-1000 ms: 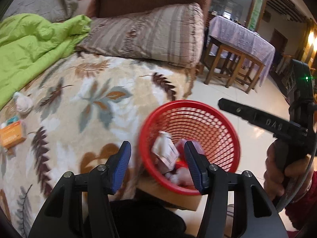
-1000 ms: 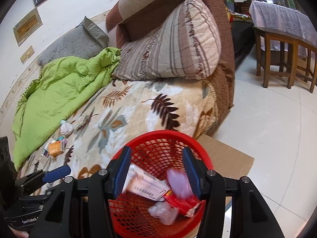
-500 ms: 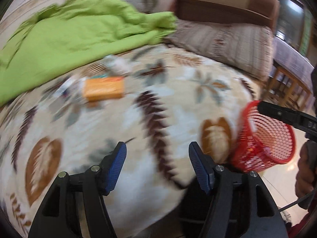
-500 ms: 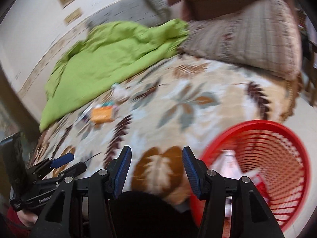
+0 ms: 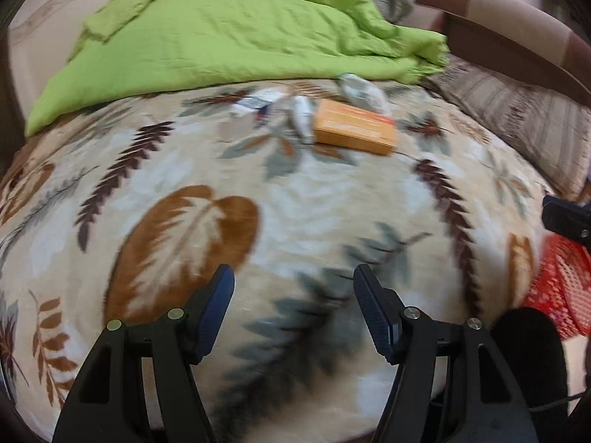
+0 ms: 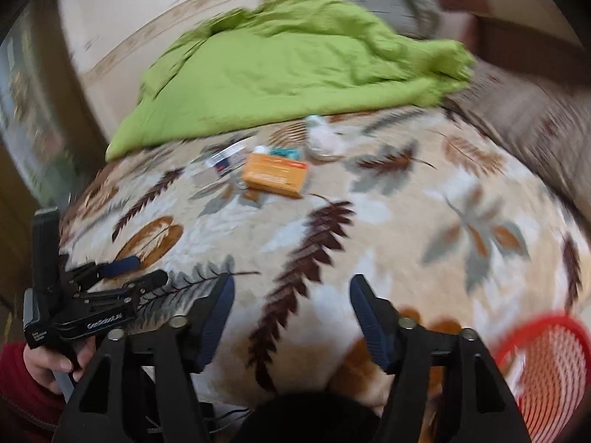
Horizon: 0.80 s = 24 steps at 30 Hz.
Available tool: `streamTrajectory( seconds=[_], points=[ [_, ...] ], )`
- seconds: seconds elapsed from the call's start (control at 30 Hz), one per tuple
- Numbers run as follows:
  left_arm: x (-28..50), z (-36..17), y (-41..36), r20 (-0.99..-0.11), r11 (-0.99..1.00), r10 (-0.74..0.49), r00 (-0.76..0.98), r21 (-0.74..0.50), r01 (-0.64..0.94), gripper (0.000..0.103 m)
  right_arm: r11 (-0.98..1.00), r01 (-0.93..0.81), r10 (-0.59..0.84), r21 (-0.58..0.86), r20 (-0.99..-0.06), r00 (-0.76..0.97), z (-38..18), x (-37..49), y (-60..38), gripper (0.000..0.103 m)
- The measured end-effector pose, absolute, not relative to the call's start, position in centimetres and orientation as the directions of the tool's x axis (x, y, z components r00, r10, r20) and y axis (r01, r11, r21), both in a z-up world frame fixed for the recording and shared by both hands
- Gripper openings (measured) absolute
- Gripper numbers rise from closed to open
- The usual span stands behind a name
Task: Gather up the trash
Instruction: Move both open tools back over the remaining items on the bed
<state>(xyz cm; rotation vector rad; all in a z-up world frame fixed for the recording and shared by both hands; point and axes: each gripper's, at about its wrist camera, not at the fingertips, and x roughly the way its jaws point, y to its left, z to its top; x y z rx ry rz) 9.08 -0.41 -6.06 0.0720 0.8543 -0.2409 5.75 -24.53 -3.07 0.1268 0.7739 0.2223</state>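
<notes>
Both claws, left claw (image 5: 293, 308) and right claw (image 6: 291, 308), are hanging spread and empty over the bed (image 5: 306, 221). One orange box (image 5: 354, 127) is lying upper centre among roughly four blurred scraps, while one red basket (image 6: 546, 361) is sitting at lower right.

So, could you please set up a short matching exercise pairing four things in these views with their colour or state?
Things:
1. box
2. quilt
3. basket
4. left gripper

Colour or state:
a. red mesh
b. open, empty
c. orange
d. green, rumpled

Pairs: 1-c, 2-d, 3-a, 4-b
</notes>
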Motion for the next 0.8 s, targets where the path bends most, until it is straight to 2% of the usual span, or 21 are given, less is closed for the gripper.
streamTrajectory(
  seconds=[0.13,0.27,0.43,0.63,0.8],
  points=[
    [10.1,-7.7,1.3,-0.759,0.987,-0.121,0.640,-0.020,0.162,0.066,0.965,-0.235,0.248,0.115,-0.691,0.679,-2.9,9.2,-21.9,0.072],
    [10.9,-8.2,1.7,-0.750,0.989,-0.120,0.650,-0.037,0.140,0.067,0.957,-0.286,0.243,0.054,-0.688,0.683,-3.0,13.4,-20.3,0.079],
    [11.2,-8.7,1.0,-0.741,0.987,-0.113,0.662,-0.008,0.159,0.074,0.953,-0.304,0.221,0.009,-0.704,0.675,-3.8,19.7,-19.5,0.079],
    [11.4,-8.9,1.0,-0.736,0.986,-0.123,0.666,-0.016,0.164,0.077,0.960,-0.272,0.234,0.067,-0.722,0.651,-5.2,26.8,-19.6,0.079],
    [11.5,-8.9,1.1,-0.736,0.985,-0.132,0.664,-0.025,0.169,0.078,0.968,-0.238,0.218,0.085,-0.757,0.616,-6.9,29.5,-19.5,0.079]
  ],
)
